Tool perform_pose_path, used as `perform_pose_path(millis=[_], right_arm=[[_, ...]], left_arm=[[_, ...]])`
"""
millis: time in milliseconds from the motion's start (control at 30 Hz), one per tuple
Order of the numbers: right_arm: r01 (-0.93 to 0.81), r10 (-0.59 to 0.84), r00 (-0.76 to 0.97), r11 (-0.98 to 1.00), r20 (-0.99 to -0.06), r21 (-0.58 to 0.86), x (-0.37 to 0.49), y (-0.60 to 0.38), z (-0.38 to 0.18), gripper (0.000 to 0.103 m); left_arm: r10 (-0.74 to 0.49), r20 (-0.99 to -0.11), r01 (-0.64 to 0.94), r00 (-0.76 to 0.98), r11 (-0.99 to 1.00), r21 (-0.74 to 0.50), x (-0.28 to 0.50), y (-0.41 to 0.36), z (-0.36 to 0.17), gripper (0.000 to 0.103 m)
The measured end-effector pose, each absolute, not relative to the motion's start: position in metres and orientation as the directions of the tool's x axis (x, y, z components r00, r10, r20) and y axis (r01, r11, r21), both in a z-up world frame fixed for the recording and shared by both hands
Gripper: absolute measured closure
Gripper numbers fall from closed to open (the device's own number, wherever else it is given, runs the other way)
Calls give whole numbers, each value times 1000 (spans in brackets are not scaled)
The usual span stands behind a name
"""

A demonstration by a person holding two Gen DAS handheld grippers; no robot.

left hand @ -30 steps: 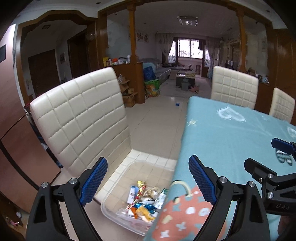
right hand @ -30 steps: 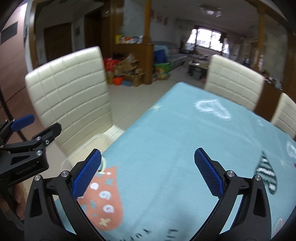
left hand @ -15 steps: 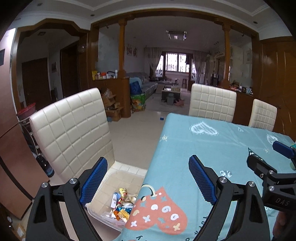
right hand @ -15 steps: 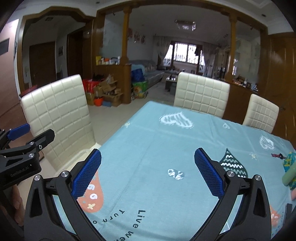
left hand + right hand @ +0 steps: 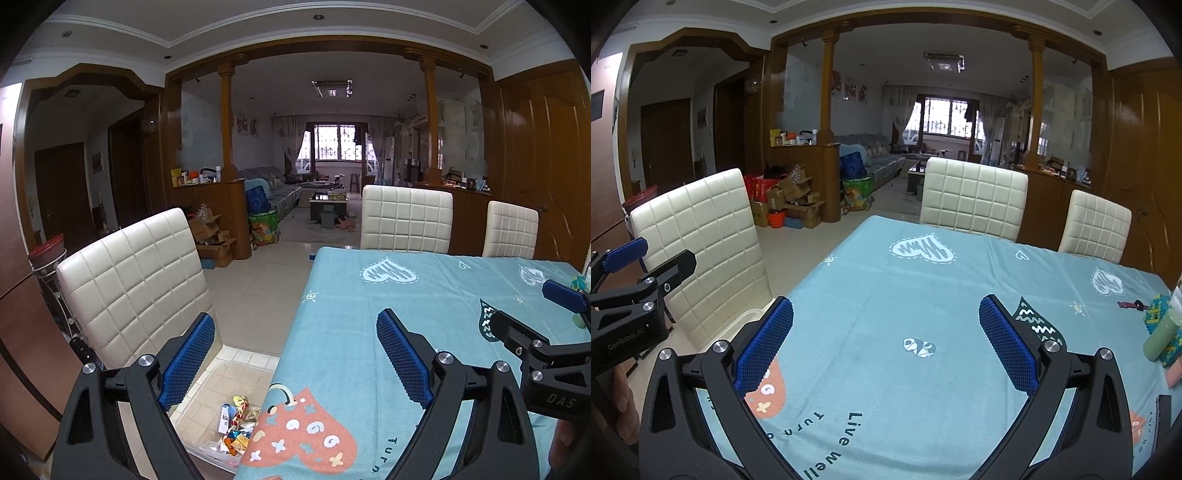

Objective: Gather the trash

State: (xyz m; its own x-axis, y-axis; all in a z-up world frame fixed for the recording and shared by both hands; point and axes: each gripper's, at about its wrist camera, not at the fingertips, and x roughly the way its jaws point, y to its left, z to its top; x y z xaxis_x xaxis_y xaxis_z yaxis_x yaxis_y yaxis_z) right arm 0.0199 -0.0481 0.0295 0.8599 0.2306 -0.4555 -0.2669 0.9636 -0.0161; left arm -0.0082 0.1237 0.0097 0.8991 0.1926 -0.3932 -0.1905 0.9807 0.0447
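Note:
A clear plastic bin (image 5: 243, 363) stands on the tiled floor beside the table's left edge, between it and a cream chair. Several colourful wrappers and a small carton (image 5: 236, 432) lie in it. My left gripper (image 5: 295, 354) hovers open above the table's near left corner and the bin, with nothing between its blue pads. Over the teal tablecloth (image 5: 894, 288) my right gripper (image 5: 886, 343) is open too and holds nothing. Each gripper shows in the other's view: the right gripper (image 5: 532, 310) at the right edge, the left gripper (image 5: 653, 256) at the left edge.
A cream quilted chair (image 5: 136, 291) stands left of the bin; two more chairs (image 5: 975, 195) are at the far side. At the table's right edge stand a green bottle (image 5: 1161, 338), a blue-yellow knitted item (image 5: 1158, 310) and a small dark object (image 5: 1132, 304).
Both grippers have risen and tilted up, so more of the room and table shows. The bin has slid lower and looks smaller in the left wrist view. Both pairs of jaws stayed wide.

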Motion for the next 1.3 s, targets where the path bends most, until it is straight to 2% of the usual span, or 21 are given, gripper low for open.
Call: perform_pose_path(millis=[300, 1300], right_arm=[[-286, 271, 833, 957, -482, 45, 25, -57, 27, 4], [-276, 256, 836, 961, -485, 31, 25, -55, 21, 4]], left_arm=[[181, -394, -172, 901, 983, 58, -7, 119, 6, 16], [181, -417, -184, 891, 982, 34, -4, 123, -2, 16]])
